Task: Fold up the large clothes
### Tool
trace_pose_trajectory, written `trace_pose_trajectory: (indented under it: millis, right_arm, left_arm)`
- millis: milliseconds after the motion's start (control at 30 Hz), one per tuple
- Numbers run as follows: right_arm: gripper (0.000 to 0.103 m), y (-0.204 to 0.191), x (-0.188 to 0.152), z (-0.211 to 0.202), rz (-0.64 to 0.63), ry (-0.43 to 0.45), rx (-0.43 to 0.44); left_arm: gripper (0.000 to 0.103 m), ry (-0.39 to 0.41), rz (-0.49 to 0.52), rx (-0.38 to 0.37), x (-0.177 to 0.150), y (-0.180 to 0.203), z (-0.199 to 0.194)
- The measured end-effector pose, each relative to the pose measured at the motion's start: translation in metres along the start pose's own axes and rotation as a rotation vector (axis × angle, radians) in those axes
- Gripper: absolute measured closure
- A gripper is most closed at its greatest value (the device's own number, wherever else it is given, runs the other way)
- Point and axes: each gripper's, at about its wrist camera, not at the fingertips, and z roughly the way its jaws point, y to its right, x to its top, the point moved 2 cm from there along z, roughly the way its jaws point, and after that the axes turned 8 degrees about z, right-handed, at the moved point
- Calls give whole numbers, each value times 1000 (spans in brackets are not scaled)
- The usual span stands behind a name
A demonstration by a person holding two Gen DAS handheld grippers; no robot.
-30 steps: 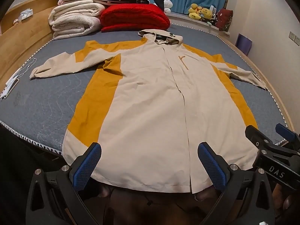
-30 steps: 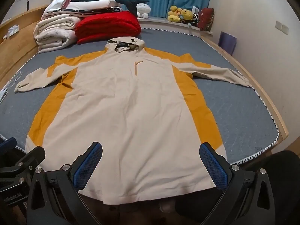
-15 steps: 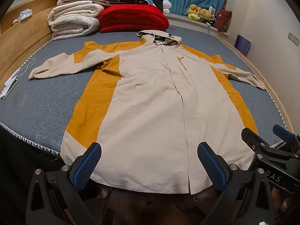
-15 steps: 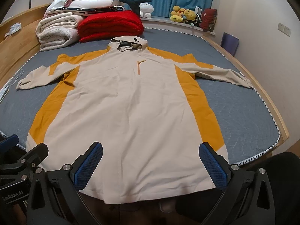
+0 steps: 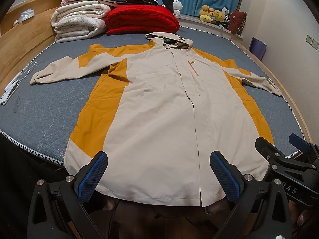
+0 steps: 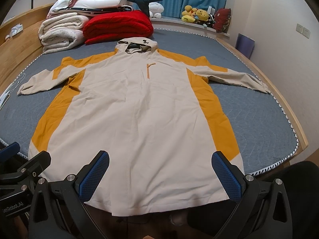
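A long beige hooded coat (image 5: 159, 107) (image 6: 137, 111) with mustard-yellow side panels lies flat and face up on the grey mattress (image 5: 39, 107) (image 6: 259, 111). Its sleeves spread to both sides, its hood points to the far end and its hem hangs over the near edge. My left gripper (image 5: 158, 171) hovers open above the hem, nothing between its blue pads. My right gripper (image 6: 160, 172) hangs open over the hem as well, holding nothing. In the left wrist view the right gripper (image 5: 289, 159) shows at the lower right. The left gripper (image 6: 22, 165) shows at the lower left of the right wrist view.
Folded white blankets (image 5: 79, 23) and a red quilt (image 5: 141, 20) are stacked at the mattress head. Plush toys (image 6: 195, 16) sit on the window ledge by blue curtains. A phone with a white cable (image 5: 14, 87) lies at the left edge. A wooden frame (image 6: 289, 107) borders the right side.
Both grippers have shifted slightly, so the coat sits a little differently in each view. The coat lies as before and both grippers stay open.
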Motion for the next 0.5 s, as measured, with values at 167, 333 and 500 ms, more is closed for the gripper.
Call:
trace_pose_trajectory:
  millis: [167,333,500]
  right_arm:
    - [1,1,1,0,-1,-2,2]
    - [1,0,0,0,-3,-2,2]
    - [1,-1,0,0,-3,-2,2]
  left_arm:
    - [1,1,-1,-1,0,0,0]
    - [1,1,0,0,0,0,0]
    - [1,1,-1,-1,0,0,0]
